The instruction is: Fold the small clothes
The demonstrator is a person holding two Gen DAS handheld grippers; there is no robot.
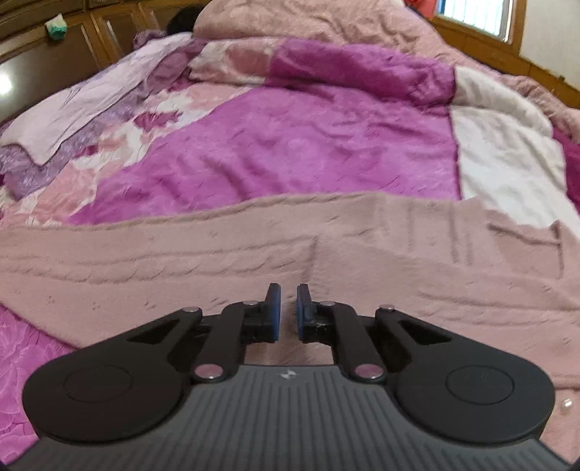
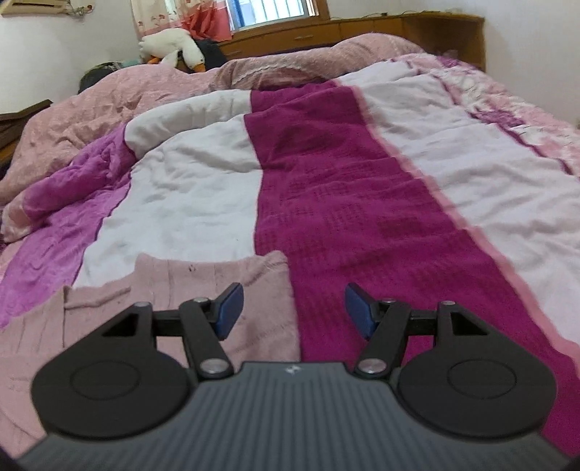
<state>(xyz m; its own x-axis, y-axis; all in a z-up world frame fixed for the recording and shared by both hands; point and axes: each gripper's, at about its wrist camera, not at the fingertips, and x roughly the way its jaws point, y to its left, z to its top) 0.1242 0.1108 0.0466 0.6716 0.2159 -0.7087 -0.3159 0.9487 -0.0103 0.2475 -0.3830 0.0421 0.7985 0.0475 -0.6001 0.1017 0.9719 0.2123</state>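
A pale pink knitted sweater (image 1: 253, 250) lies spread flat across the bed, filling the lower half of the left wrist view. My left gripper (image 1: 288, 293) hovers just over its middle, jaws nearly closed with a narrow gap and nothing between them. In the right wrist view one end of the same sweater (image 2: 217, 282) lies at lower left. My right gripper (image 2: 293, 293) is open and empty, its left finger (image 2: 228, 308) over the sweater's edge, its right finger over the magenta stripe.
The bed is covered by a magenta, white and pink blanket (image 2: 344, 181). A rumpled pink quilt (image 1: 326, 21) lies at the far end. A plush goose (image 2: 174, 47) sits by the window. Wooden cabinets (image 2: 398, 29) stand behind the bed.
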